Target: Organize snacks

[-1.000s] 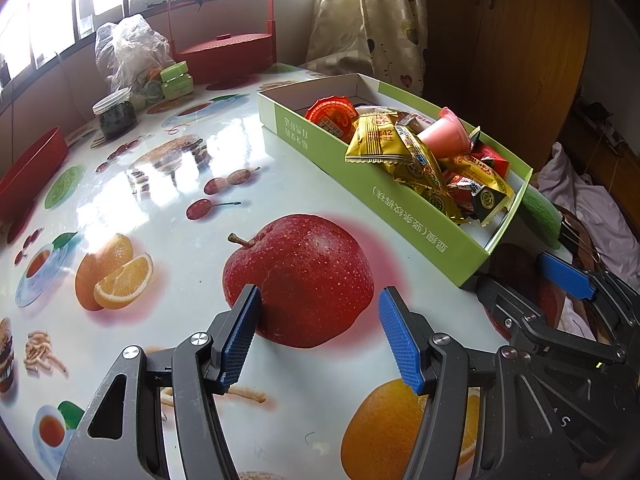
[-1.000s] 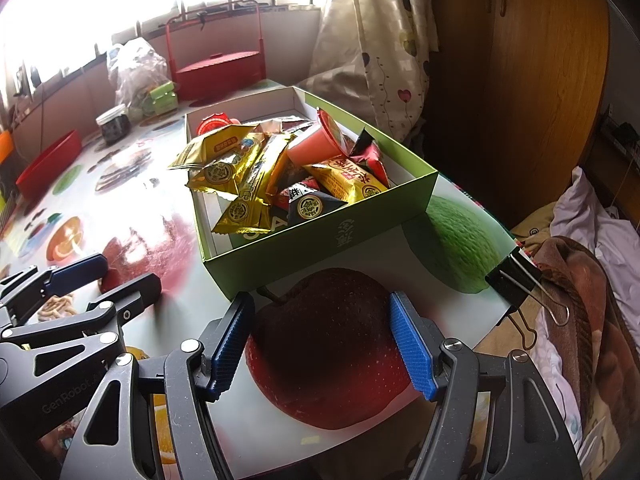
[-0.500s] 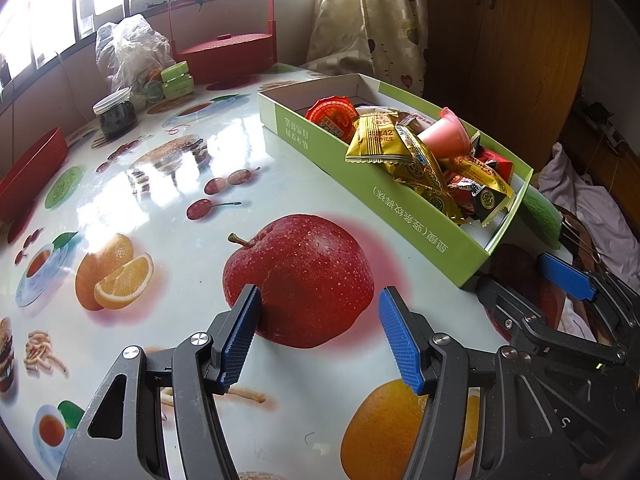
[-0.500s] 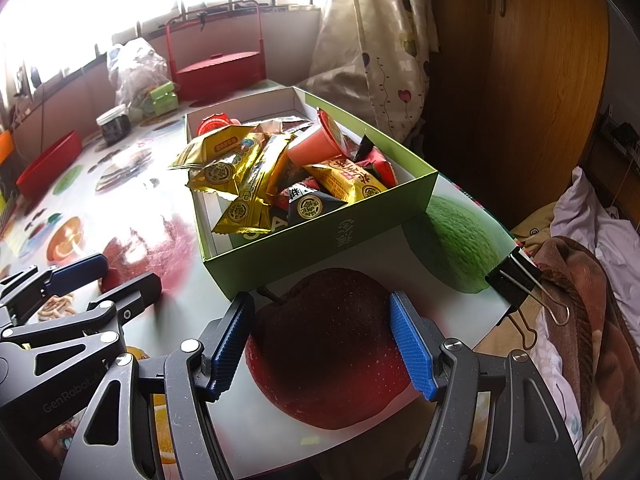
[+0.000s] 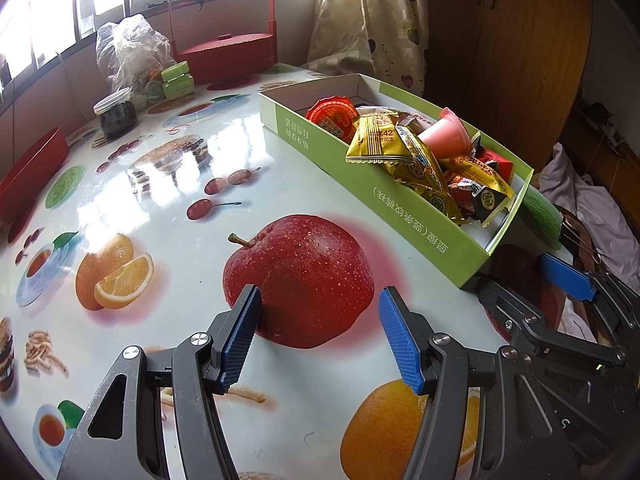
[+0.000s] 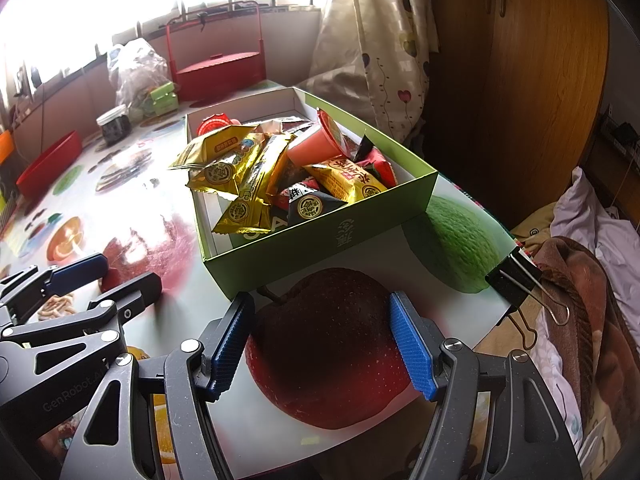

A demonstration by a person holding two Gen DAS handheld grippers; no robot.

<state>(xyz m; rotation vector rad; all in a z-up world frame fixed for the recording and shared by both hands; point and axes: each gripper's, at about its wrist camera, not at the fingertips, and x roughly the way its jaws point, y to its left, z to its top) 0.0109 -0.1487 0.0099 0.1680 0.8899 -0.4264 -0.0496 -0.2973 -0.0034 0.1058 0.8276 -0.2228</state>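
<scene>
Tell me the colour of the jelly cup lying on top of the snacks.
Pink; the jelly cup shows best in the right wrist view.

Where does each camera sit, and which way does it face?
Left wrist: on the left hand-held gripper, low over the table, facing the green box at its right; the right hand-held gripper shows too.
Right wrist: on the right hand-held gripper, facing the green box end-on; the left hand-held gripper shows at its left.
Shared: box, snacks, red basket.
</scene>
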